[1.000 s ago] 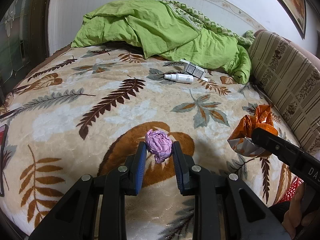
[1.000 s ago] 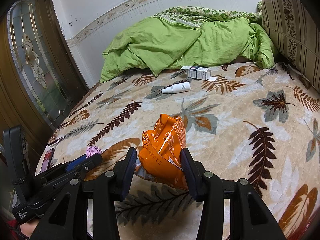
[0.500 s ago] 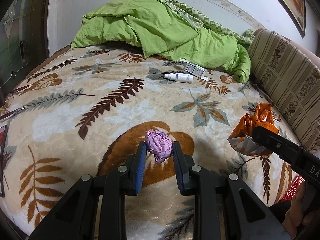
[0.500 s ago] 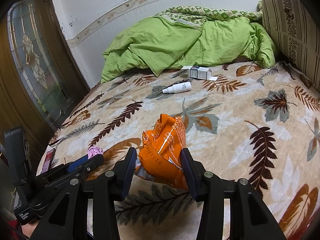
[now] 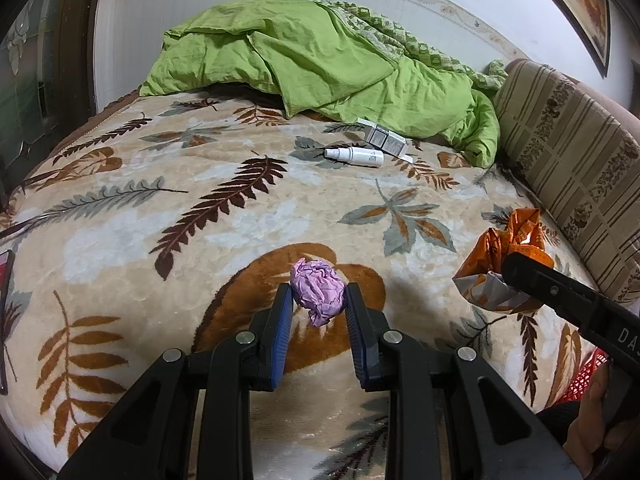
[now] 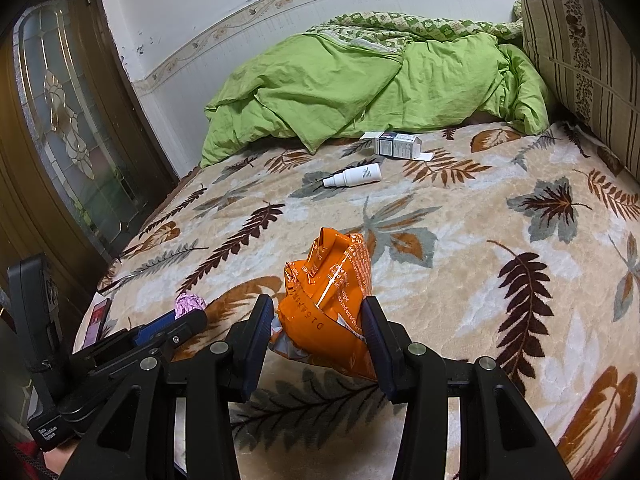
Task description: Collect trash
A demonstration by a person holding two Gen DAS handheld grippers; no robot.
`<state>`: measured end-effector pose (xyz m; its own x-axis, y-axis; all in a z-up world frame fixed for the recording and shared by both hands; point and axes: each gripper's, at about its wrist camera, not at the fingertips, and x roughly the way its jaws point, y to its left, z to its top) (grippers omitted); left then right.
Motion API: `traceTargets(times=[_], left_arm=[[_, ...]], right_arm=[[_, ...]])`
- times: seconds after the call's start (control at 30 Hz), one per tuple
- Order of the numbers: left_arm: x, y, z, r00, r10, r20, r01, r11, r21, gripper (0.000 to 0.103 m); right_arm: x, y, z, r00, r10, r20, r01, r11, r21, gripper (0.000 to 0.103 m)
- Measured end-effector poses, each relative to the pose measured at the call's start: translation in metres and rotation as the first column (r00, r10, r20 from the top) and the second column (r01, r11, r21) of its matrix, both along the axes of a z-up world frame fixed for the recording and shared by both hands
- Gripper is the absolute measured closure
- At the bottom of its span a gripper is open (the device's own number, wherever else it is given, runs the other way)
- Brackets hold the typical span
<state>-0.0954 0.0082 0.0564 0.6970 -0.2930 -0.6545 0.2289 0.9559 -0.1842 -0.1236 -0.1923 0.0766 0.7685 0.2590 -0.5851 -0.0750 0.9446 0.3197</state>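
My left gripper (image 5: 319,300) is shut on a crumpled purple paper ball (image 5: 318,290), held just above the leaf-patterned blanket (image 5: 224,224). My right gripper (image 6: 320,312) is shut on a crumpled orange snack wrapper (image 6: 330,292), also just above the blanket. In the left wrist view the wrapper (image 5: 500,256) and the right gripper's finger show at the right. In the right wrist view the purple ball (image 6: 190,305) and the left gripper show at the lower left.
A white spray bottle (image 5: 354,156) and a small carton (image 5: 384,138) lie further back on the bed, in front of a bunched green duvet (image 5: 320,64). A striped cushion (image 5: 568,168) lines the right side. A phone (image 6: 96,320) lies near the left edge.
Both grippers keep their hold; the views have shifted only slightly, with the left gripper edging forward in the right wrist view.
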Motion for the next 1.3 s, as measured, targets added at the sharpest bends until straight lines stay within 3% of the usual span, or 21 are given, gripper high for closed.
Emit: traceTargets(times=[0.23,0.43,0.7,0.9,1.1,1.3], left_arm=[[-0.006,-0.002,0.008,0.997,-0.073,0.02,0.074,0.996,-0.05,0.078],[-0.017,-0.02,0.02,0.989,-0.143,0.038,0.145,0.989,-0.038,0.078],[-0.046,-0.084,0.046,0.943,-0.324,0.077,0.326,0.945,-0.014,0.078],[-0.078,-0.154,0.065,0.862,-0.498,0.091,0.502,0.865,-0.023,0.078],[-0.114,-0.233,0.071,0.745,-0.665,0.057,0.667,0.743,-0.054,0.078],[-0.151,-0.3,0.058,0.629,-0.777,-0.009,0.775,0.629,-0.058,0.078]], right_arm=[[-0.005,-0.013,0.003,1.0,-0.022,-0.014,0.023,0.997,0.071,0.054],[-0.029,-0.033,0.011,0.999,-0.037,-0.027,0.04,0.99,0.137,0.054],[-0.089,-0.096,0.033,0.988,-0.154,-0.031,0.157,0.969,0.193,0.054],[-0.158,-0.162,0.048,0.946,-0.323,-0.031,0.323,0.928,0.188,0.054],[-0.228,-0.218,0.054,0.872,-0.489,-0.041,0.489,0.859,0.154,0.054],[-0.283,-0.265,0.049,0.786,-0.615,-0.068,0.617,0.772,0.152,0.054]])
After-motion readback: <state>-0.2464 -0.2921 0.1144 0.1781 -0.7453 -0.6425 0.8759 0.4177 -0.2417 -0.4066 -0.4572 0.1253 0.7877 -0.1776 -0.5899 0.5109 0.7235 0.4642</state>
